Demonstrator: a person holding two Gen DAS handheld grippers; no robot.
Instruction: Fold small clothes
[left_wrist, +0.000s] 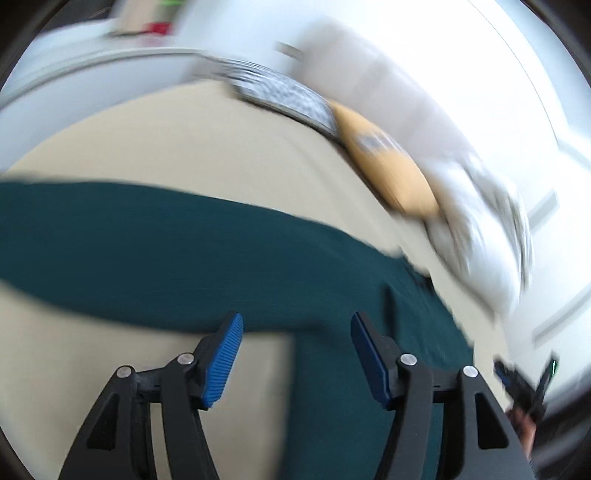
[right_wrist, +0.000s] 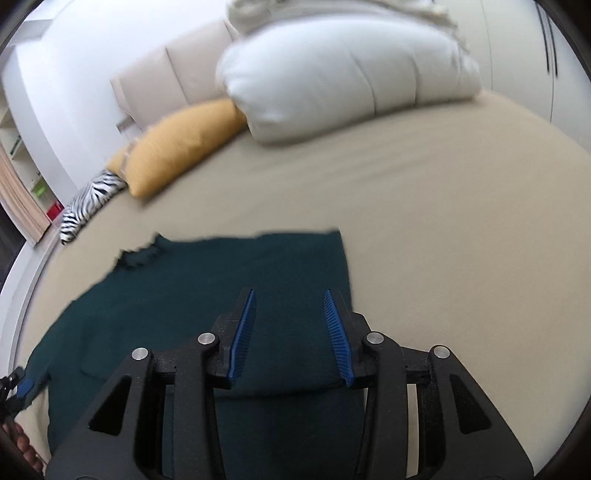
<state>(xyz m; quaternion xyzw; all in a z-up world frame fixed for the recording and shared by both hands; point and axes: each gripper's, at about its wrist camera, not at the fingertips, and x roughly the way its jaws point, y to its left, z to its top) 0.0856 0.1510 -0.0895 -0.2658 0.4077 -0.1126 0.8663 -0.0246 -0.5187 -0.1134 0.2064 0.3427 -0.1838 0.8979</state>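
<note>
Centrally, dark teal sweater (right_wrist: 207, 295) lies flat on beige bed (right_wrist: 424, 206). Right tongs (right_wrist: 290, 334) spread above it, nothing pinched. Left tongs (left_wrist: 297, 356) spread over its sleeve, empty. Mustard cushion (right_wrist: 181, 147), zebra-print cushion (right_wrist: 90, 201), white pillow (right_wrist: 332, 77) near headboard.

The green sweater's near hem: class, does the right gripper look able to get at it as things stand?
Probably yes. The right gripper hangs over the green sweater with its jaws open and empty, and nothing lies between them and the fabric on the bed.
</note>
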